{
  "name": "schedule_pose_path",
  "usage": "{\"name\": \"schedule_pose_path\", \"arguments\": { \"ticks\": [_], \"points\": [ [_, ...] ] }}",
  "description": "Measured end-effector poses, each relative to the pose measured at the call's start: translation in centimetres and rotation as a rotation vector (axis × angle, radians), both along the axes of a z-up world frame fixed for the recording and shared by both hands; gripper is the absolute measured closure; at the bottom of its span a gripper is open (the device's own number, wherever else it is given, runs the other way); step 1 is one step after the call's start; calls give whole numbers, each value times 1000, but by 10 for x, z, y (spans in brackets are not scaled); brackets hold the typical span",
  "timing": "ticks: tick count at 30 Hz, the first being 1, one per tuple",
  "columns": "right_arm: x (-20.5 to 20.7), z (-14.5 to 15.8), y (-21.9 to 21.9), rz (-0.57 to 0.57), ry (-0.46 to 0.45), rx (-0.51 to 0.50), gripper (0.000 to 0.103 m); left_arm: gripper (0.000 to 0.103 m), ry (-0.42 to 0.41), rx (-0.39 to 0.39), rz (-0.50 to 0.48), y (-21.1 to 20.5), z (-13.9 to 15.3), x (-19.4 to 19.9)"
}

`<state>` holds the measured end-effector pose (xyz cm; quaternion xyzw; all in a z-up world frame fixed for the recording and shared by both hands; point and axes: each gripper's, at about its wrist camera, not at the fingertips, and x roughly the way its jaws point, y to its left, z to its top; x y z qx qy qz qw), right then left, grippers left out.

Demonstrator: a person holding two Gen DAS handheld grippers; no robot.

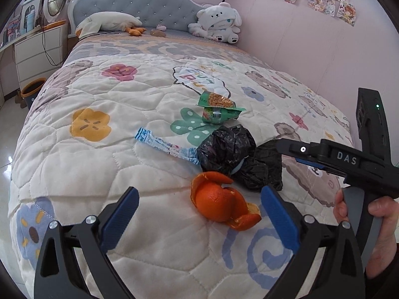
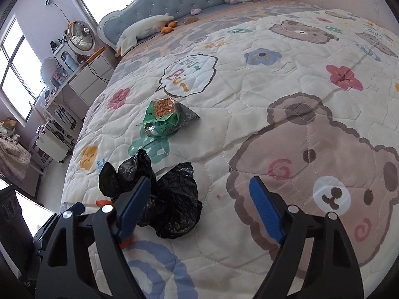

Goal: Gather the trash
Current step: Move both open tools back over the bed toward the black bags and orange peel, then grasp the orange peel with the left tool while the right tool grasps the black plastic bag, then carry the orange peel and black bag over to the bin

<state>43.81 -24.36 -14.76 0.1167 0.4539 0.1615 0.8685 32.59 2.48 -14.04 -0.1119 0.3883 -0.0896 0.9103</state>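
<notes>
Both claws gaping, holding nothing. Left gripper [image 1: 199, 214] framing curled orange peel [image 1: 222, 200] on quilted bedspread [image 1: 99, 179]; crinkly black bag [image 1: 239, 157] lying just beyond, by right gripper [image 2: 199, 206]. Green wrapper [image 1: 219, 108] sitting farther.

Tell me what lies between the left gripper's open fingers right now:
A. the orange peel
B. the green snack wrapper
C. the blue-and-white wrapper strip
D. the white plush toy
A: the left gripper is open, and the orange peel lies on the quilt between its fingers.

Crinkled glossy plastic bag [image 1: 239, 157], quilted cloth bedspread [image 1: 99, 164]
</notes>
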Motion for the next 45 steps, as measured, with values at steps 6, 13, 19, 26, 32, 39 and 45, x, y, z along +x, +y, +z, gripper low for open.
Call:
{"name": "schedule_pose_path", "arguments": {
  "ticks": [6,13,19,26,32,39,45],
  "points": [
    [13,-12,16,26,31,-38,37,33,16,-10,-16,-3,-10,5],
    [12,-22,30,48,40,-53,56,71,-5,-49,-55,-5,-12,2],
    [9,-24,39,61,38,-95,85,76,-20,-68,-58,-2,-9,-2],
    [2,-20,40,62,23,-112,101,76,-16,-91,-56,5,-4,-8],
    [-9,-4,36,63,-2,-82,102,85,-21,-93,-65,8,2,-15],
    [-31,19,22,54,-36,-63,102,87,-42,-47,-75,8,9,-29],
    [-55,35,-1,21,-59,-52,102,88,-46,-53,-76,12,15,-39]
  ]
}}
